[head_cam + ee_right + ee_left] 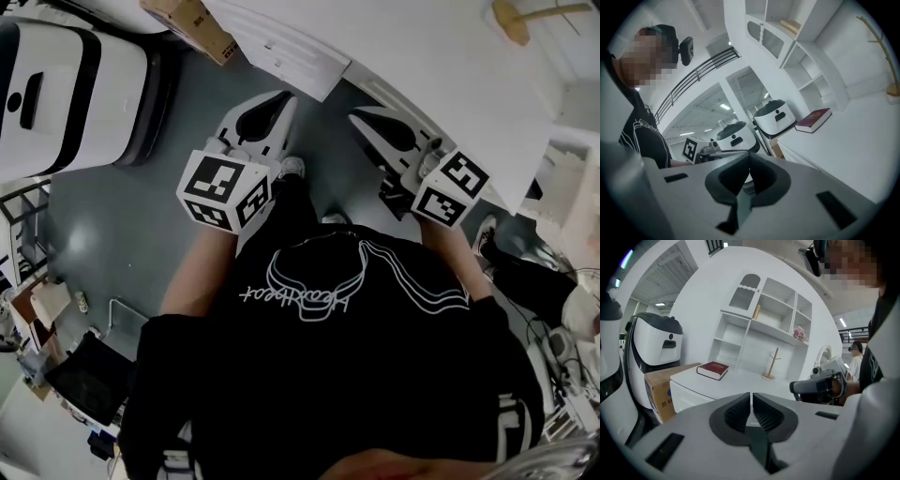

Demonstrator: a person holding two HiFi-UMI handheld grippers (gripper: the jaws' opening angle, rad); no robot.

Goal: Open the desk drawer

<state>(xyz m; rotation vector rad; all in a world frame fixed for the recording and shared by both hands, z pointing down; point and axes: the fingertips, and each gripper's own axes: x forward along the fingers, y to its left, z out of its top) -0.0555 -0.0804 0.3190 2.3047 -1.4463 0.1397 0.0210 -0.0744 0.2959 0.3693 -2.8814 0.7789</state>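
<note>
- The desk drawer [686, 397] looks to be the white panel just under the top of the desk [740, 380], with a thin dark seam marking its upper edge. It is shut, and I can see no handle on it from any view.
- The panel's long axis runs along the near edge of the desk. A pull would therefore have to come straight out towards the person, square to that edge.
- A dark red book [712, 370] lies flat on the desk above the drawer. A cardboard box [658, 390] stands on the floor just left of the desk's corner.
- From the left gripper [751, 397], the drawer lies ahead, lower and to the left. There is open air between them and nothing touches.
- The left gripper is clenched tight, pads pressed together with nothing between them.
- The right gripper [749, 157] is also closed at the tips and holds nothing. The desk top fills the right side of its view.
- From the head view, the desk's near edge runs on a slant from far left to near right, and the right gripper lies just beside it. The left gripper points more towards the corner.
- My guess is that the right hand is nearer the drawer's front, though not by much.
- Either gripper would need to open before it could take hold of an edge or lip.
</note>
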